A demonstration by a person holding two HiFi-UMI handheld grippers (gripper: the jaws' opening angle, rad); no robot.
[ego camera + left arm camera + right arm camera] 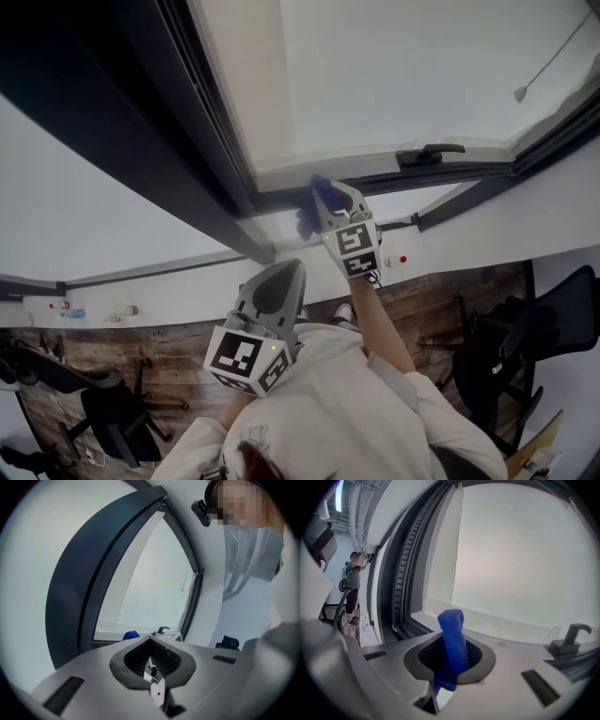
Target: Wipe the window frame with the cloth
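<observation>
Right gripper (327, 194), raised overhead: jaws clamped on a folded blue cloth (453, 634), whose looped end sticks out past the jaw tips. The cloth (313, 201) sits at the pale ledge (497, 623) of the window frame (220, 155), close to the corner where two dark frame rails meet; actual contact cannot be confirmed. A dark window handle (429, 153) lies further along the same rail, well clear of the cloth. Left gripper (279, 284), held lower near the person's chest: jaws drawn together, nothing between them (152, 660). Behind: a wood-plank floor (422, 300), black office chairs (539, 328) and a pull cord (553, 58) across the pane.
</observation>
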